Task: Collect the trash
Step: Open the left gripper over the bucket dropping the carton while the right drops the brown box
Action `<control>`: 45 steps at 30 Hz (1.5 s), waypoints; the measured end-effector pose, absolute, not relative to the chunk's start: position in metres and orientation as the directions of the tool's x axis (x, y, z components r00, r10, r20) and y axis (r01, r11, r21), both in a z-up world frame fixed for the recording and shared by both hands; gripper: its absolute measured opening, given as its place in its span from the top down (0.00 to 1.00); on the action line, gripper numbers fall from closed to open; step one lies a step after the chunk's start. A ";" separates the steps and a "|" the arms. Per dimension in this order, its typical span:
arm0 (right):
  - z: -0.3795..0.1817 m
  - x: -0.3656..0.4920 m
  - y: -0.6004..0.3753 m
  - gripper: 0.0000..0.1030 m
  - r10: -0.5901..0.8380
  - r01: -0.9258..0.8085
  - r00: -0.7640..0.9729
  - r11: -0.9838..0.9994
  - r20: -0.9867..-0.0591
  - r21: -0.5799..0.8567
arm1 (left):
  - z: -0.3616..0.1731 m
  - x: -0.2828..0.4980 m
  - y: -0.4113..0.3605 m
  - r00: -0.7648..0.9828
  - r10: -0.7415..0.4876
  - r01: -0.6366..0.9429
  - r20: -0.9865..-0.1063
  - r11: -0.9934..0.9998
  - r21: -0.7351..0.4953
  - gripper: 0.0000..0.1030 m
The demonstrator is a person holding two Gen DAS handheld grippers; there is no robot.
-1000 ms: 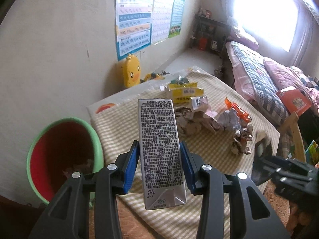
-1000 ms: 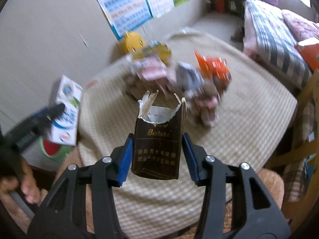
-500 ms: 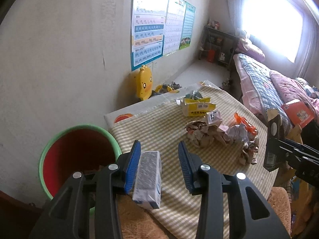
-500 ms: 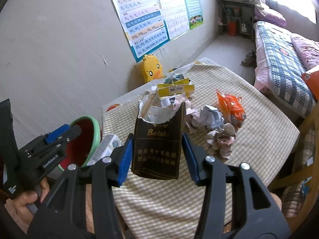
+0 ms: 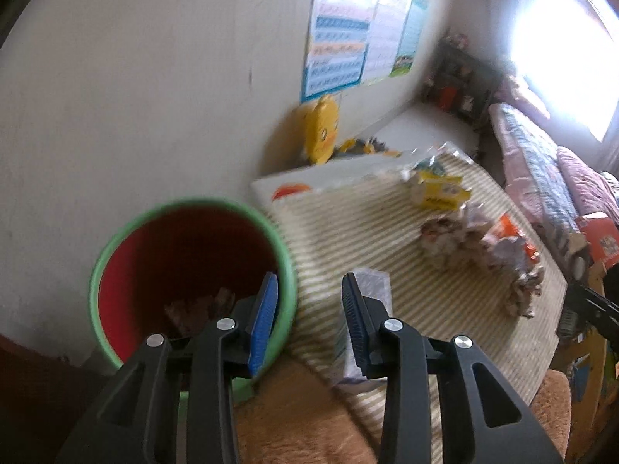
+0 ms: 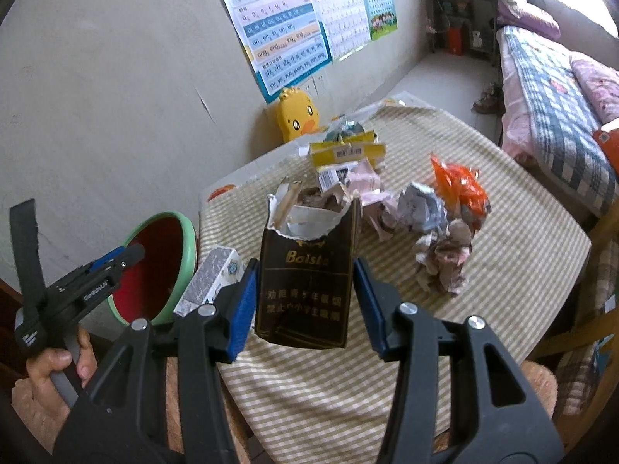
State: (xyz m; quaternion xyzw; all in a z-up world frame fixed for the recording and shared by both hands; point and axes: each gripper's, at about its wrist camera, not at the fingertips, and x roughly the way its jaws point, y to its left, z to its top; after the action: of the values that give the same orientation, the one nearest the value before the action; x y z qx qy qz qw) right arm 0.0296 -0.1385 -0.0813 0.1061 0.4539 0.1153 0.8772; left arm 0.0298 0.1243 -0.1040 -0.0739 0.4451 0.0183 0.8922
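My left gripper (image 5: pixel 309 282) is open with nothing between its blue pads, and it hangs over the near rim of the green bin (image 5: pixel 193 207) with the red inside. A silver-and-white milk carton (image 5: pixel 369 290) lies on the checked tablecloth (image 5: pixel 348 232) just behind that gripper's right finger. The right wrist view shows the carton (image 6: pixel 211 282) flat at the table's corner beside the bin (image 6: pixel 189 247), with the left gripper (image 6: pixel 129 255) above the bin. My right gripper (image 6: pixel 305 266) is shut on a torn dark brown box (image 6: pixel 309 286), held upright over the table's front edge.
A heap of trash sits mid-table: a yellow box (image 6: pixel 348 152), crumpled paper (image 6: pixel 421 208) and an orange wrapper (image 6: pixel 460 189). A yellow duck toy (image 6: pixel 296 116) leans on the wall behind. A bed (image 6: pixel 549 89) stands to the right, and a person's hand (image 6: pixel 58 363) grips the left tool.
The left gripper let go of the milk carton, which slid out and fell onto the table's corner. That gripper then swung left over the bin. The right gripper still holds the brown box.
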 end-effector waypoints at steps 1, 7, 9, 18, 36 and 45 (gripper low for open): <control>-0.084 0.029 -0.138 0.54 0.302 -0.106 0.555 0.950 -0.775 0.295 | -0.110 0.031 0.126 0.586 -0.040 -0.097 -0.809 0.988 -0.120 0.66; -0.089 0.025 -0.138 0.54 0.312 -0.105 0.541 0.947 -0.781 0.305 | -0.143 0.041 0.107 0.493 -0.131 -0.039 -0.860 0.984 -0.172 0.57; -0.090 0.025 -0.139 0.54 0.313 -0.102 0.540 0.946 -0.781 0.308 | -0.147 0.043 0.094 0.487 -0.131 -0.005 -0.863 0.988 -0.153 0.50; -0.092 0.018 -0.142 0.54 0.325 -0.099 0.537 0.941 -0.778 0.324 | -0.174 0.058 0.070 0.423 -0.132 0.045 -0.897 0.991 -0.125 0.66; -0.079 0.037 -0.098 0.54 0.387 -0.208 0.529 0.922 -0.755 0.327 | -0.081 0.027 0.142 0.681 0.008 -0.129 -0.732 0.986 -0.109 0.66; -0.075 0.060 -0.033 0.54 0.468 -0.334 0.478 0.880 -0.744 0.339 | -0.087 0.013 0.189 0.668 0.087 -0.236 -0.739 0.967 -0.100 0.66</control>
State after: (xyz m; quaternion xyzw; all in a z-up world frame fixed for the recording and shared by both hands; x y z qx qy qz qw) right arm 0.0596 -0.0332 -0.0751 0.0737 0.4544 0.2340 0.8563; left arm 0.0129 0.1885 -0.0871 -0.0939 0.3978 0.0888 0.9083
